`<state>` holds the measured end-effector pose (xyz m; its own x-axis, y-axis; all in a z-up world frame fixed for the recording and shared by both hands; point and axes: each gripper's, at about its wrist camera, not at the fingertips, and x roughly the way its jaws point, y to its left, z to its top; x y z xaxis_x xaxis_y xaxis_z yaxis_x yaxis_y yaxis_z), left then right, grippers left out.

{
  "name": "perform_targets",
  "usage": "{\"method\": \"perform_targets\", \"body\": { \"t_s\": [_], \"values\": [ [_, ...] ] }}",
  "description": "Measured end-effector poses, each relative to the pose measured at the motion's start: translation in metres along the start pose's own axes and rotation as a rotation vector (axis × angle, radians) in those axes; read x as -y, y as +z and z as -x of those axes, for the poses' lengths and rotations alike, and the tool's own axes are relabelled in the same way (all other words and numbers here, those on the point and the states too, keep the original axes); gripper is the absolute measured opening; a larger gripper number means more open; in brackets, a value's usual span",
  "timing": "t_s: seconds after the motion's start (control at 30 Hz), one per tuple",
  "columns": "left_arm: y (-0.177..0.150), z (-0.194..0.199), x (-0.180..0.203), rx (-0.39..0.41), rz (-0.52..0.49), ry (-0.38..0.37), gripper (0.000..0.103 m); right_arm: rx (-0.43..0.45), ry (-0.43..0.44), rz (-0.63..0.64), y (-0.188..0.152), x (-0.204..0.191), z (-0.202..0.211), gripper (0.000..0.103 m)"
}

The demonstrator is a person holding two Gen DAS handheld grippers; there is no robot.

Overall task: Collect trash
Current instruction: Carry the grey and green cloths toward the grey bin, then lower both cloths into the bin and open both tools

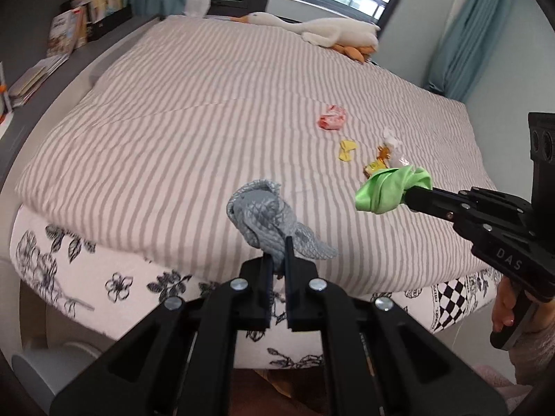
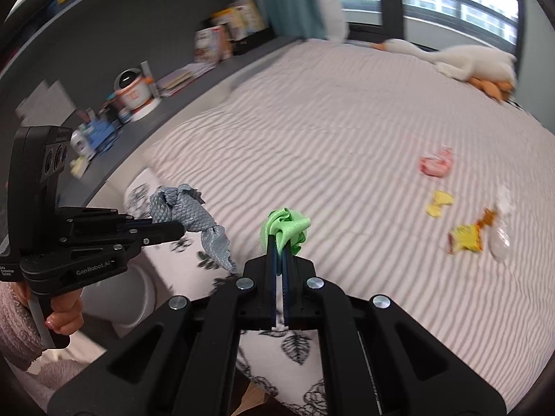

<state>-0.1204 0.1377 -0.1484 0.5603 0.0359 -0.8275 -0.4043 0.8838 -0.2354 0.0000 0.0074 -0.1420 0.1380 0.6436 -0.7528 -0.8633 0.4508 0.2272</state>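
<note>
Above the striped bed's (image 1: 194, 121) near edge, the left gripper (image 1: 277, 253) clenches a grey cloth (image 1: 267, 222) and the right gripper (image 2: 279, 246) a green one (image 2: 286, 228), best held firmly until over a bin, wrappers (image 1: 332, 118) remaining.

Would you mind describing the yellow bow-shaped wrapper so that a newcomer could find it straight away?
Start at the striped bedspread and find the loose cluster of litter on its right side. The yellow wrapper lies between the crumpled pink wrapper and the printed yellow-orange packet. It alone is plain pale yellow and pinched in the middle like a bow.
</note>
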Motion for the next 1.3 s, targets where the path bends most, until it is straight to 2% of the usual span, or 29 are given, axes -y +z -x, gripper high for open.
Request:
{"method": "perform_targets", "body": {
  "t_s": [0.2,0.4,0.63,0.87,1.1,1.17,1.2,1.23,1.3],
  "values": [
    [-0.057,0.066,-0.059,0.068,0.185,0.128,0.006,-0.042,0.155,0.159,0.000,-0.087,-0.018,0.002],
    [-0.114,0.136,-0.132,0.137,0.351,0.236,0.006,-0.066,0.292,0.338,-0.004,-0.205,-0.033,0.002],
    [-0.189,0.217,-0.228,0.158,0.431,0.345,0.006,-0.077,0.394,0.414,-0.024,-0.342,-0.057,0.002],
    [-0.253,0.264,-0.297,0.148,0.464,0.365,0.006,-0.130,0.449,0.472,-0.054,-0.471,-0.087,0.002],
    [-0.281,0.280,-0.332,0.151,0.442,0.328,0.006,-0.174,0.430,0.503,-0.066,-0.546,-0.106,0.002],
    [-0.284,0.282,-0.337,0.157,0.441,0.320,0.006,-0.175,0.417,0.516,-0.067,-0.556,-0.110,0.006],
    [-0.285,0.283,-0.339,0.158,0.440,0.317,0.006,-0.177,0.415,0.516,-0.067,-0.560,-0.111,0.016],
    [-0.287,0.283,-0.340,0.160,0.440,0.314,0.006,-0.172,0.413,0.512,-0.066,-0.563,-0.111,0.032],
    [-0.289,0.284,-0.343,0.162,0.437,0.307,0.006,-0.152,0.399,0.505,-0.064,-0.565,-0.110,0.041]
  ]
}}
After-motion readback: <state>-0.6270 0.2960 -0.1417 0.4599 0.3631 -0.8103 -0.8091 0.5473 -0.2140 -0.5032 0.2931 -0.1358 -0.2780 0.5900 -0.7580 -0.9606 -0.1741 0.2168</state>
